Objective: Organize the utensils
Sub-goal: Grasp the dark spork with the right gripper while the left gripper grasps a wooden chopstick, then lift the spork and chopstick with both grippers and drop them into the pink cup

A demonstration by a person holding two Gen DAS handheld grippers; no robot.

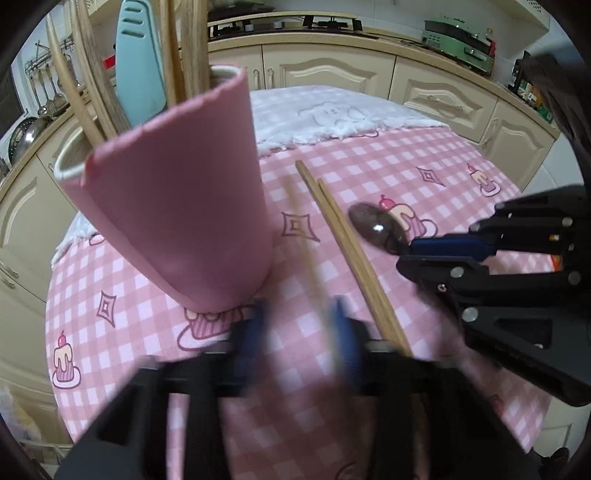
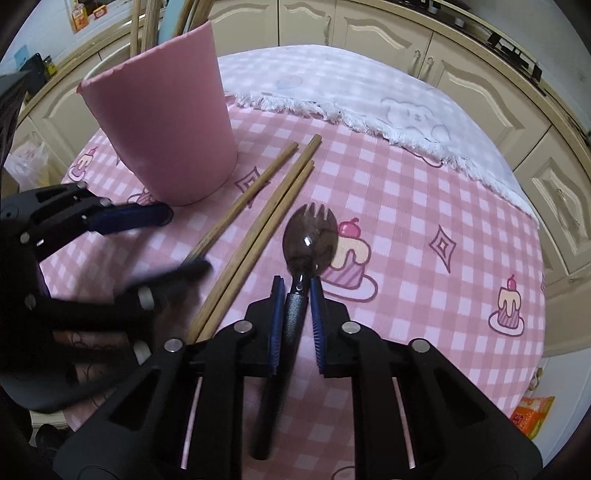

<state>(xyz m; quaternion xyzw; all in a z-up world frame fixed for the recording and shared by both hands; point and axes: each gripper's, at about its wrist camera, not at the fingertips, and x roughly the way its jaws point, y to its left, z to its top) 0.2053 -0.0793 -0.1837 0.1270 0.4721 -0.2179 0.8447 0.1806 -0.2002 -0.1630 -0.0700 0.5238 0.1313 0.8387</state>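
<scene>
A pink utensil holder (image 1: pixel 177 206) stands on the table and holds wooden utensils and a light-blue spatula (image 1: pixel 138 59); it also shows in the right wrist view (image 2: pixel 159 122). A single chopstick (image 2: pixel 240 199) lies between my left gripper's (image 1: pixel 299 332) open, blurred jaws. A pair of chopsticks (image 1: pixel 347 251) lies beside it, also seen in the right wrist view (image 2: pixel 266 229). My right gripper (image 2: pixel 297 291) has its jaws around the handle of a dark spork (image 2: pixel 310 240), not clamped tight. The spork's bowl (image 1: pixel 373 227) shows in the left wrist view.
The round table carries a pink checked cloth (image 2: pixel 424 206) and a white fringed towel (image 2: pixel 369 96) at the far side. Cream kitchen cabinets (image 1: pixel 332 70) ring the table. A stove (image 1: pixel 288 24) and a green appliance (image 1: pixel 458 40) stand on the counter.
</scene>
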